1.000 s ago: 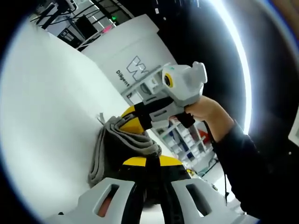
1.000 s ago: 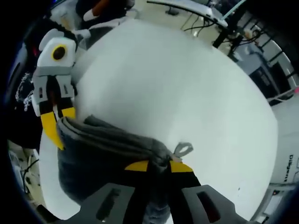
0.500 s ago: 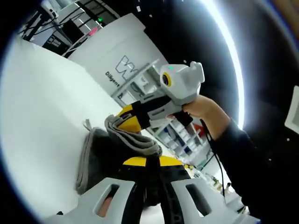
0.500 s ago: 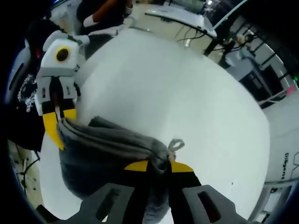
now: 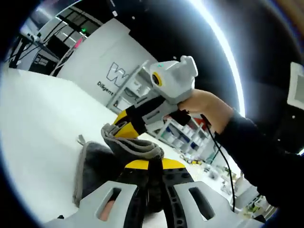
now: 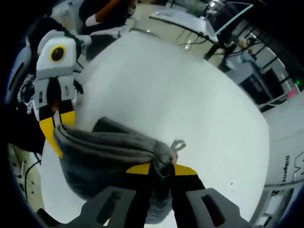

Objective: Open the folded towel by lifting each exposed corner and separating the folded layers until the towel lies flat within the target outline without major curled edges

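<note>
A grey towel (image 6: 102,154) hangs folded over the white table (image 6: 190,95), held up by two corners. My right gripper (image 6: 157,169) is shut on one corner, beside the towel's small hanging loop (image 6: 178,145). My left gripper (image 5: 149,165) is shut on the other corner of the towel (image 5: 128,142). In the left gripper view the right gripper (image 5: 124,127) comes in from the right, held by a person's hand (image 5: 204,107). The left gripper (image 6: 53,130) appears at the left of the right gripper view, pinching the towel's far corner.
A white panel with dark lettering (image 5: 111,71) stands behind the table. Shelving and cluttered racks (image 5: 187,140) lie beyond the table edge. Desks, cables and equipment (image 6: 223,28) surround the table's far side.
Both grippers have lifted the towel a little higher, its upper edge stretched between them. The left view has tilted, showing more of the room behind.
</note>
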A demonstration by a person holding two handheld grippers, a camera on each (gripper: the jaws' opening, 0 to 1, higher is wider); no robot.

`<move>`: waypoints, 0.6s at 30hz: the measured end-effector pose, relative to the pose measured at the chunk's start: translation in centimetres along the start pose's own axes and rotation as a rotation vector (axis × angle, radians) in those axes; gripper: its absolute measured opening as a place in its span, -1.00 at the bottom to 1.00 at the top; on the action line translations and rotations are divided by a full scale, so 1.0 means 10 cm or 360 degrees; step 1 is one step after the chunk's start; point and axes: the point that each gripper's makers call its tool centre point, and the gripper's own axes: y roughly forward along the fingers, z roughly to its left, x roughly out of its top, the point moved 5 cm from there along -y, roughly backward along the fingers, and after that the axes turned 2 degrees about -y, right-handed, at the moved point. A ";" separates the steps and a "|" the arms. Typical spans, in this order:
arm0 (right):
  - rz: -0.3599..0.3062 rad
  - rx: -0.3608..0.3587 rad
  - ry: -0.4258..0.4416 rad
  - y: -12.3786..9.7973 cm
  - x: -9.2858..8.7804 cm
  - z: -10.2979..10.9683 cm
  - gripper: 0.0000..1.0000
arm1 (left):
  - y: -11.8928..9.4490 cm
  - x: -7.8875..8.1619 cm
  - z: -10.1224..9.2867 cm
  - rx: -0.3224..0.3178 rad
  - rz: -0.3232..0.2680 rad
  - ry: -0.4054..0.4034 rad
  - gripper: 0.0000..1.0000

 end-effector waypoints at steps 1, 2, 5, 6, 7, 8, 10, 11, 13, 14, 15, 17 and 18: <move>0.0001 0.0000 0.0002 0.00 0.00 0.01 -0.80 | 0.00 0.00 0.00 -0.0002 0.0002 -0.0001 -0.91; 0.0007 -0.0007 0.0001 -0.01 -0.01 0.02 -0.80 | 0.01 0.00 0.00 -0.0014 0.0007 -0.0013 -0.91; 0.0007 -0.0035 -0.0020 -0.04 -0.01 0.03 -0.79 | 0.03 0.00 0.00 -0.0030 0.0007 -0.0012 -0.91; 0.0004 -0.0044 -0.0024 -0.05 -0.02 0.03 -0.79 | 0.04 0.01 -0.01 -0.0033 0.0004 -0.0010 -0.91; -0.0001 -0.0048 -0.0024 -0.06 -0.03 0.03 -0.79 | 0.05 0.02 -0.02 -0.0037 0.0002 -0.0009 -0.91; -0.0008 -0.0055 -0.0021 -0.07 -0.04 0.03 -0.79 | 0.06 0.02 -0.03 -0.0041 0.0002 -0.0006 -0.91; -0.0016 -0.0064 -0.0018 -0.08 -0.05 0.04 -0.79 | 0.07 0.03 -0.04 -0.0049 0.0000 0.0001 -0.91; -0.0021 -0.0072 -0.0016 -0.10 -0.06 0.05 -0.79 | 0.08 0.03 -0.05 -0.0053 0.0001 0.0006 -0.91; -0.0031 -0.0085 -0.0014 -0.13 -0.07 0.06 -0.79 | 0.09 0.03 -0.08 -0.0067 0.0003 0.0019 -0.91; -0.0039 -0.0091 -0.0010 -0.14 -0.07 0.07 -0.79 | 0.10 0.03 -0.10 -0.0078 0.0005 0.0026 -0.91; -0.0057 -0.0095 -0.0005 -0.17 -0.07 0.09 -0.79 | 0.11 0.03 -0.13 -0.0097 0.0015 0.0049 -0.91; -0.0081 -0.0108 0.0006 -0.20 -0.08 0.09 -0.79 | 0.12 0.04 -0.16 -0.0106 0.0012 0.0087 -0.91; -0.0088 -0.0111 0.0013 -0.21 -0.09 0.09 -0.79 | 0.13 0.04 -0.18 -0.0113 0.0014 0.0101 -0.91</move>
